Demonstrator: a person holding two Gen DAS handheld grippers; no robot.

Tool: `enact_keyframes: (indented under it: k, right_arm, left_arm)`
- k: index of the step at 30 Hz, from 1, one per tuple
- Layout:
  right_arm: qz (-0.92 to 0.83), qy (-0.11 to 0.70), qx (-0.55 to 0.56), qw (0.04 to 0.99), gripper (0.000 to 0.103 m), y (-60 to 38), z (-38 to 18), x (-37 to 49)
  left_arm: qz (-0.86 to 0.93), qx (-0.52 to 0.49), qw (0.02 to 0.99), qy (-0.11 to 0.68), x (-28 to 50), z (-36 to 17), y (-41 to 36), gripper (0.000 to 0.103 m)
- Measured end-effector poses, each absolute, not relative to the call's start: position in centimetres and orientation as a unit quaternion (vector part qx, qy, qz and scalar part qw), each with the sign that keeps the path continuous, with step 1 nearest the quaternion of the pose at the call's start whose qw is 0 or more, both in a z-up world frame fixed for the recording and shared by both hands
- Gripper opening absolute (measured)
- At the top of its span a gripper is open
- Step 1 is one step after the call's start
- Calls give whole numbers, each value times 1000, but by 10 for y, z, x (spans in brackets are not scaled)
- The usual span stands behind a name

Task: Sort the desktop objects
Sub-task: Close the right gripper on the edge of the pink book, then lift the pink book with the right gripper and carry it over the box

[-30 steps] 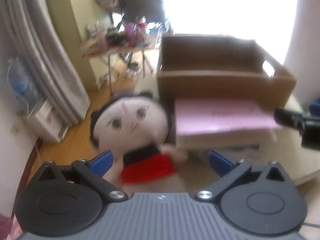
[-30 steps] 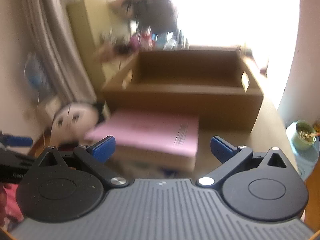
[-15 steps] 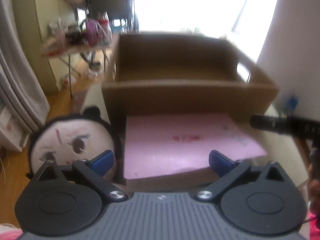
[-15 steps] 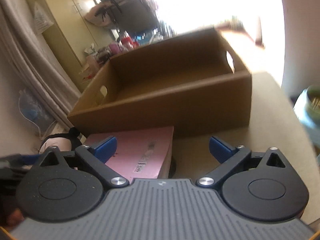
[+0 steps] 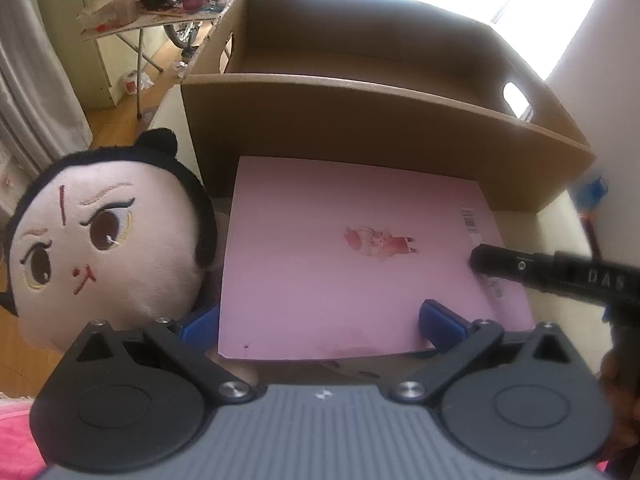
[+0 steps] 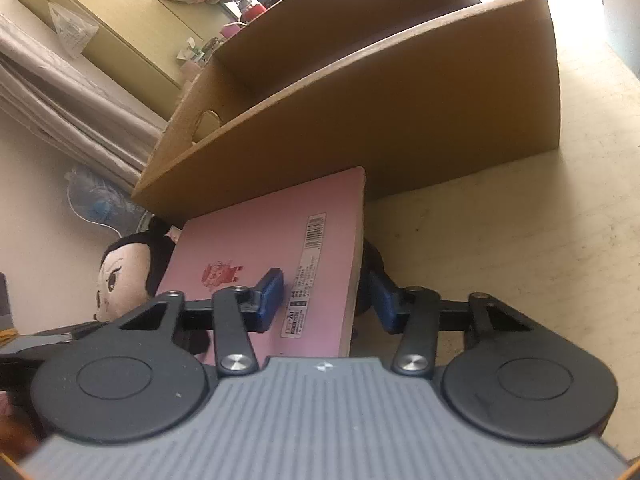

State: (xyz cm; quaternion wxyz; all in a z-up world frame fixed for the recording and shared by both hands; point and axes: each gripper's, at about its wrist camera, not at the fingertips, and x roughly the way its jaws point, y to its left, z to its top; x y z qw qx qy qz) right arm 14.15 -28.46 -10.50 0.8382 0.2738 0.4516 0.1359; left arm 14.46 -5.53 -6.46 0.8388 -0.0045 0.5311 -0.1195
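The right tool (image 6: 326,300) straddles the near right edge of the flat pink rectangular box (image 6: 276,256): one blue pad (image 6: 270,294) lies on the top face beside the printed label, the other sits below the overhanging edge at about 3 o'clock of it. Its jaws are closing with the box edge between them; whether both pads already press I cannot tell. The left tool (image 5: 320,324) stands spread, its blue fingertips (image 5: 442,320) over the near corners of the same pink lid, gripping nothing.

The box lies flat on the pale bench (image 6: 500,240), lifted slightly on something dark under it, its far edge just in front of the brown cardboard carton (image 5: 380,132). In the left view its long axis looks to run from 9 to 3 o'clock, with the barcode strip along the 3 o'clock edge and the small red figure printed mid-lid lying sideways.

To do the grasp well, I would let the right pads bite squarely on the edge, deep enough not to pinch only the lid, and keep the box level as it rises; a one-sided hold on a wide flat box will likely droop, so the left tool may need to steady the far side.

At 9 o'clock of the box, touching it, lies a plush doll with a pale face and black hair (image 5: 108,240). Beyond stands the open carton, seemingly empty.
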Motion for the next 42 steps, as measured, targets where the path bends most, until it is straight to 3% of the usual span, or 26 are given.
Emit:
enact_keyframes:
  k: [7, 21, 27, 31, 42]
  right_arm:
    - [148, 439, 272, 844, 26, -287, -102, 141]
    - [150, 422, 203, 871, 26, -327, -87, 106]
    - [154, 416, 187, 877, 26, -331, -88, 98]
    - [154, 411, 177, 881, 27, -325, -88, 99]
    - [143, 399, 121, 898, 28, -314, -86, 93]
  left_arm:
    - [-118, 0, 839, 532, 141, -64, -62, 103]
    - [-177, 33, 834, 522, 91, -61, -89, 102]
    - [-173, 0, 849, 500, 81, -47, -71, 102]
    - [-152, -13, 873, 464, 81, -39, -60, 103]
    - [-165, 8, 871, 463, 106, -56, -76, 103]
